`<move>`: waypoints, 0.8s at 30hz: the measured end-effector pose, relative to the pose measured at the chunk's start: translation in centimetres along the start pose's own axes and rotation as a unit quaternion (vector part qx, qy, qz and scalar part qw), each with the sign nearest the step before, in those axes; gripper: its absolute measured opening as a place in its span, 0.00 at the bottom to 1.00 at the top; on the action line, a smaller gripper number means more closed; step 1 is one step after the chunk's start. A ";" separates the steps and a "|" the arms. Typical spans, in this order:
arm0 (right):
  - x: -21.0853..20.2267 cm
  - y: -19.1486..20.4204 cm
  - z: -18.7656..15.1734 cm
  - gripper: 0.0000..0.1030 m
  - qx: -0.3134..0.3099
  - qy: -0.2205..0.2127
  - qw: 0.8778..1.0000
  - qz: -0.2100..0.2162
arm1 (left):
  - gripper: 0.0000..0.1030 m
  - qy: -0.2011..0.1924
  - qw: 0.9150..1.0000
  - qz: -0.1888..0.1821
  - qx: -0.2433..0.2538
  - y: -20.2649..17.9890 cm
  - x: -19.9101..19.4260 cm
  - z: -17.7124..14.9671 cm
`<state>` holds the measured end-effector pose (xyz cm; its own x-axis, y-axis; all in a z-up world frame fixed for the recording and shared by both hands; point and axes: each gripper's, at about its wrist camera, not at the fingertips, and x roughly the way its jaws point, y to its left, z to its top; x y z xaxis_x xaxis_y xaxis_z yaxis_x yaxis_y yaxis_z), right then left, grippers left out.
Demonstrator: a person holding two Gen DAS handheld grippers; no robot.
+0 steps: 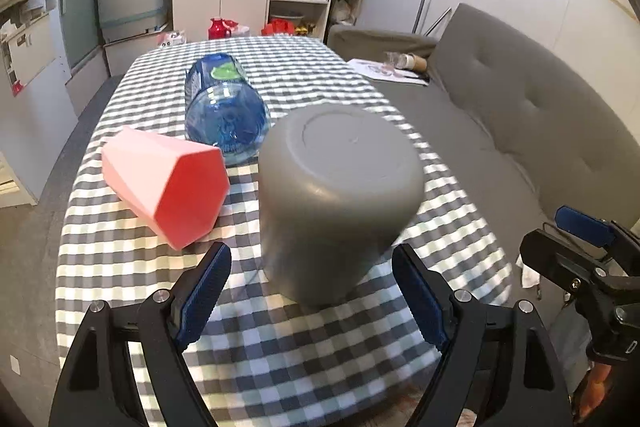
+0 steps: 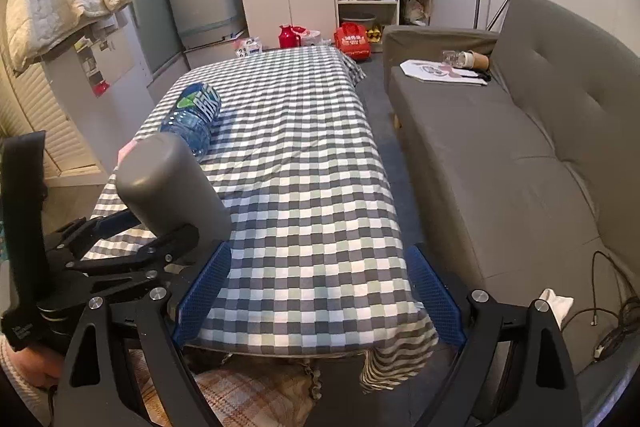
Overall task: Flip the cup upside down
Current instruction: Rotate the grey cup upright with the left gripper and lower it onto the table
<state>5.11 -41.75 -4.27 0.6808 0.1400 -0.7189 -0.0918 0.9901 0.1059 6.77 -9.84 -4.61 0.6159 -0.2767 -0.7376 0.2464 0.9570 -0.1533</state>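
A grey cup [image 1: 336, 199] stands bottom-up on the checked tablecloth [image 1: 280, 339], tilted slightly and blurred. My left gripper [image 1: 312, 291] is open, its blue-padded fingers [image 1: 204, 291] on either side of the cup's lower part and apart from it. In the right wrist view the cup [image 2: 172, 183] is at the left, with the left gripper [image 2: 132, 235] around its base. My right gripper [image 2: 320, 295] is open and empty above the table's near edge; it also shows in the left wrist view [image 1: 588, 247] at the right.
A pink hexagonal cup [image 1: 164, 183] lies on its side left of the grey cup. A blue water bottle [image 1: 224, 107] lies behind both. A grey sofa [image 2: 520, 147] runs along the table's right side. Cabinets and a washing machine stand at the back.
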 end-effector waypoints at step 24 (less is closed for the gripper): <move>-8.6 3.9 0.6 1.00 -0.032 -0.151 0.988 0.022 | 0.99 -0.138 0.989 0.045 -0.033 2.5 -13.0 0.6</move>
<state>-0.63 -39.08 2.75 0.8595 0.1849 -0.4765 -0.1657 0.9827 0.0824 -0.16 -3.86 5.00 0.8158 -0.1944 -0.5446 0.1376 0.9800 -0.1438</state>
